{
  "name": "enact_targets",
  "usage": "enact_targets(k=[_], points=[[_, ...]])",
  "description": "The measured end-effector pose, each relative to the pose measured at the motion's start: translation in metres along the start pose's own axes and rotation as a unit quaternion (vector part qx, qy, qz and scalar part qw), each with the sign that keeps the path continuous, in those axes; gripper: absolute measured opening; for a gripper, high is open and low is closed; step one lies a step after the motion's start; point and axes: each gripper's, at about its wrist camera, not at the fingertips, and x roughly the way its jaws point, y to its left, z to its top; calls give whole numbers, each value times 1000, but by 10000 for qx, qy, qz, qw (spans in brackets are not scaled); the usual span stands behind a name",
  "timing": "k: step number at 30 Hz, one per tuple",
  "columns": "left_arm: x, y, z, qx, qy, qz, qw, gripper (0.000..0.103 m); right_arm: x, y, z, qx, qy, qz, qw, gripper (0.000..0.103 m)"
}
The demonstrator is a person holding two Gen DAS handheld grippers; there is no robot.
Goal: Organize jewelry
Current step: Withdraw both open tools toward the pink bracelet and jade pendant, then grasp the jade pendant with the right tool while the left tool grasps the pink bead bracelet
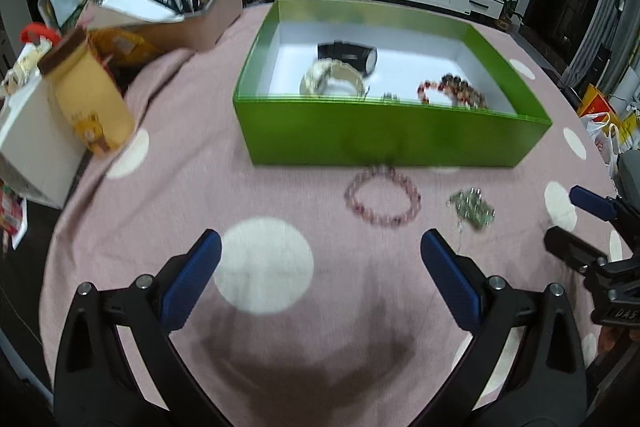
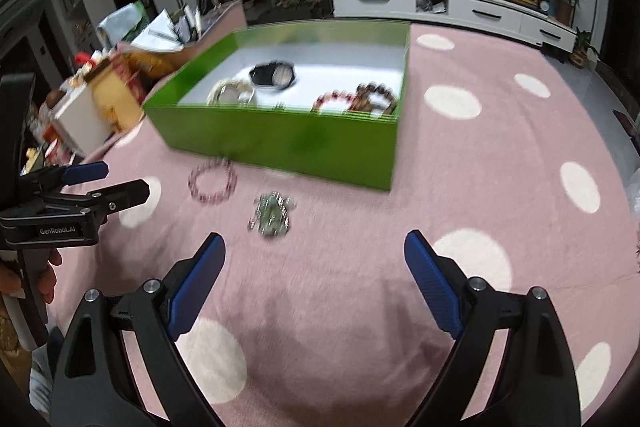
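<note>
A green box (image 1: 384,135) (image 2: 280,139) stands on the pink dotted cloth. Inside lie a black watch (image 1: 352,55) (image 2: 274,75), a pale watch (image 1: 332,79) (image 2: 230,91) and red-brown bead bracelets (image 1: 454,90) (image 2: 360,99). A pink bead bracelet (image 1: 383,201) (image 2: 213,182) and a green-silver piece of jewelry (image 1: 472,207) (image 2: 272,213) lie on the cloth in front of the box. My left gripper (image 1: 320,259) is open and empty, short of the pink bracelet. My right gripper (image 2: 314,259) is open and empty, just right of the green-silver piece.
A yellow bear jar (image 1: 90,95), a white box (image 1: 32,147) and a bin of papers and pens (image 1: 180,11) crowd the table's left side. The right gripper shows at the left wrist view's right edge (image 1: 576,227); the left gripper shows in the right wrist view (image 2: 108,183).
</note>
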Motion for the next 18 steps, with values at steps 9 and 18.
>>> enact_targets(k=[9,18], points=[[9,5,-13,-197,5,-113,9997,101,39,18,-5,-269,244,158,9992,58],[22,3,-4,-247,-8,-221,9995,100,60,29,10,-576,238,105,9980,39]])
